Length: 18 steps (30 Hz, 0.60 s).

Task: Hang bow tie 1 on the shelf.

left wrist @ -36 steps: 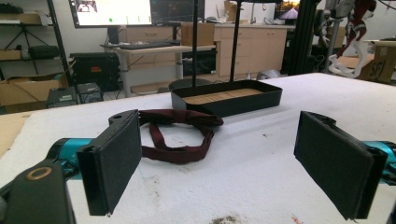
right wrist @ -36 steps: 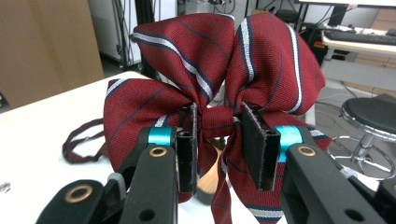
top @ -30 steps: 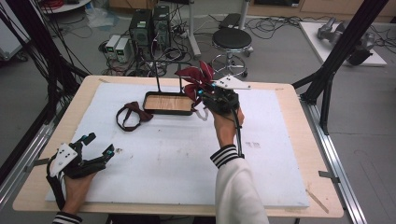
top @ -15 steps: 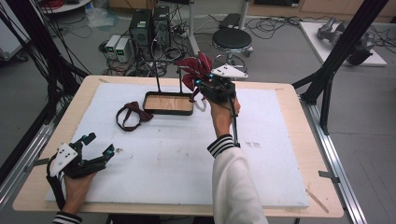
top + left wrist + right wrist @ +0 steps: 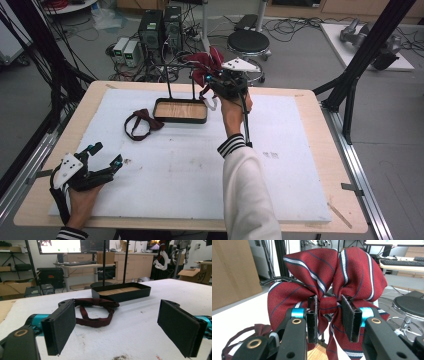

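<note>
Striped red bow tie [image 5: 327,282] sits pinched at its knot in our right claw [image 5: 330,315], whose two black pads clench the narrow middle band from either side while the loops fan out above them. In the high view we see this bow tie [image 5: 206,62] held up in the air just past the far edge of the black tray [image 5: 180,111], level with the tops of the two thin black posts [image 5: 168,82] that rise from the tray's back wall. Our right claw [image 5: 212,85] is raised over the tray's right end, with a white strap piece [image 5: 212,102] dangling from the tie toward that corner.

Just left of the tray, a second, darker bow tie [image 5: 142,124] lies flat on the white counter [image 5: 300,170], its band curled in a loop. From our left claw [image 5: 117,326] we see that tie [image 5: 96,312] between us and the tray [image 5: 121,292].

Our left claw [image 5: 102,160] rests on the counter well to the near left of the tray, released, its jaws spread wide with nothing between them.
</note>
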### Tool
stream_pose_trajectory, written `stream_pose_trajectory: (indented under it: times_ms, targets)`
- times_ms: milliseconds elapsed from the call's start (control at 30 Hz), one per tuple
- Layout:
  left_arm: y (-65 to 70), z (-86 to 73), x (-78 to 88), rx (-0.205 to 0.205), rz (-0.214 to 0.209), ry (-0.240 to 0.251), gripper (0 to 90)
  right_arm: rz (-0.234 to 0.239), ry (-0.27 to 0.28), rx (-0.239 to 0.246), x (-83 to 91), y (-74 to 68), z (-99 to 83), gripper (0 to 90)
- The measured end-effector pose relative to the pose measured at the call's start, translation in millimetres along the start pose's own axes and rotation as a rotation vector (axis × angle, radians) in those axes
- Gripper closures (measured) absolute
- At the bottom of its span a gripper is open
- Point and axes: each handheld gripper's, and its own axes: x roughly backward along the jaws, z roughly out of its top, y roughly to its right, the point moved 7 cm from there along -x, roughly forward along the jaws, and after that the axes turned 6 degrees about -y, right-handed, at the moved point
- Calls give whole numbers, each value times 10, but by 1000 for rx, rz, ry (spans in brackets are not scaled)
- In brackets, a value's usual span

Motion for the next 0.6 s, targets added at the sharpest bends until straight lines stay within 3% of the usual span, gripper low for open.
stream_pose_trajectory:
  times_ms: [67,467,600]
  targets:
    - [-1,-1,1,0,0,-2,155,-6,15,2,-20,3,30,689]
    - [2,1,2,-1,-1,2,155,-8,-31,15,-247,-23,79,688]
    - [0,0,1,0,-2,1,155,-28,-20,28,-311,-15,135,688]
